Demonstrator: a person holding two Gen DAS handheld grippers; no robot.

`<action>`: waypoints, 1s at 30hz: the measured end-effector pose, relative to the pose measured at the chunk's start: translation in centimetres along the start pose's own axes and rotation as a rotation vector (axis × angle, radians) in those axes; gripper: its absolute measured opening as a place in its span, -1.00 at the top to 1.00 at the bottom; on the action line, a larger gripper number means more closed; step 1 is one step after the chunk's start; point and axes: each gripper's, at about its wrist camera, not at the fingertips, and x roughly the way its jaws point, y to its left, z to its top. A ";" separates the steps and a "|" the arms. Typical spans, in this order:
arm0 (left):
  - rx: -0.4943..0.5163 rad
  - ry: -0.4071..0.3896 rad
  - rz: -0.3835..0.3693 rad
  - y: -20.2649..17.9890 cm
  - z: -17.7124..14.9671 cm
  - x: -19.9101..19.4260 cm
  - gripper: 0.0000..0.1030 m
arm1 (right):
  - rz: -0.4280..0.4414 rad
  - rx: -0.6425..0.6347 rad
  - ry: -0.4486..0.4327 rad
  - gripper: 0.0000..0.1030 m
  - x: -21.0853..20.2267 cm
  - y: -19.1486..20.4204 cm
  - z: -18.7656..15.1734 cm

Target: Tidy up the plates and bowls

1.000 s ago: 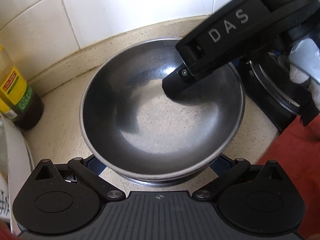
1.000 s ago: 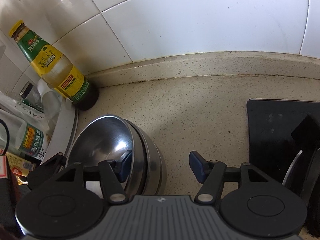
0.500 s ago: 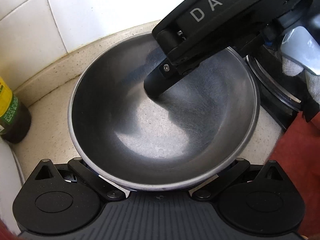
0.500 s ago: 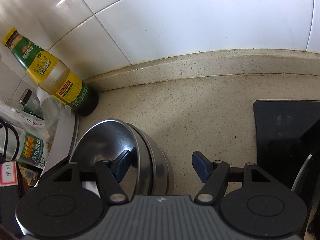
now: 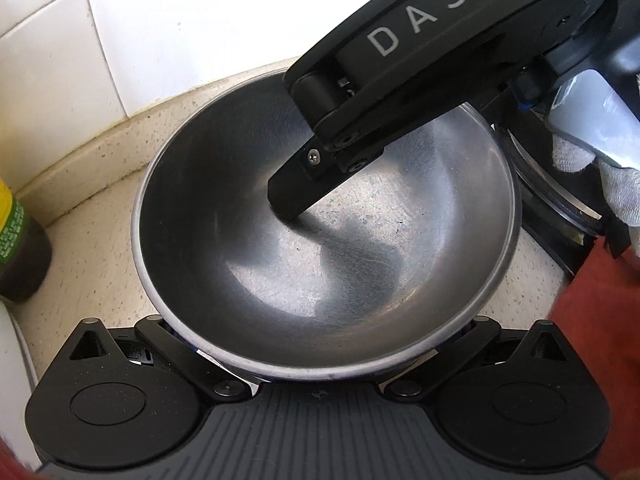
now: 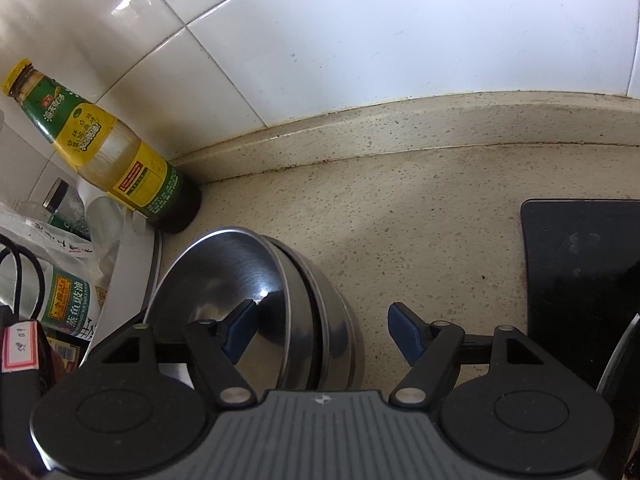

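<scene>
In the left wrist view, a dark-bottomed bottle with a green and yellow label (image 5: 18, 248) is seen at the far left of the left hand-held gripper (image 5: 320, 356), standing on the speckled beige stone desk (image 5: 100, 216). Directly ahead of that gripper, a round stainless-steel bowl (image 5: 320, 280) fills the middle of the view; nothing is contained in it except the black finger (image 5: 304, 192) of the right hand-held gripper, which reaches down into its hollow from the upper right. The near rim of the bowl lies over the left gripper's linkage, so its fingertips are hidden; whether its jaws are closed on the bowl cannot be told. To the right, a white-gloved hand (image 5: 600, 172) is seen on the other tool, beside a black stove surface (image 5: 560, 240).

In the right wrist view, a tall glass bottle of pale liquid with a yellow and green label (image 6: 108, 148) stands far to the left of the right hand-held gripper (image 6: 322, 330), against the white tiled wall (image 6: 360, 40). Below it, further jars and packets (image 6: 60, 304) are crowded together. Just ahead and left of centre, the steel bowl (image 6: 224, 280) is nested on top of a stack of similar steel bowls (image 6: 332, 328), and the stack rests on the desk. The right gripper's jaws are partly apart and opening: the left blue pad (image 6: 240, 330) is inside the top bowl and the right blue pad (image 6: 406, 332) is outside the stack, apart from it, so the rims stand between them ungripped. At the far right lies the black stove surface.
</scene>
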 end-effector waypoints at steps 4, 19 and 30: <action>0.006 -0.015 -0.003 -0.2 0.4 0.2 -1.00 | 0.029 -0.010 0.014 -0.33 0.3 0.0 -0.2; 0.008 -0.073 -0.003 -0.6 0.7 0.8 -1.00 | 0.063 0.062 0.005 -0.34 0.7 -1.7 0.7; 0.033 -0.104 -0.025 0.0 -0.7 1.0 -1.00 | 0.067 0.039 -0.005 -0.33 0.7 -1.5 0.8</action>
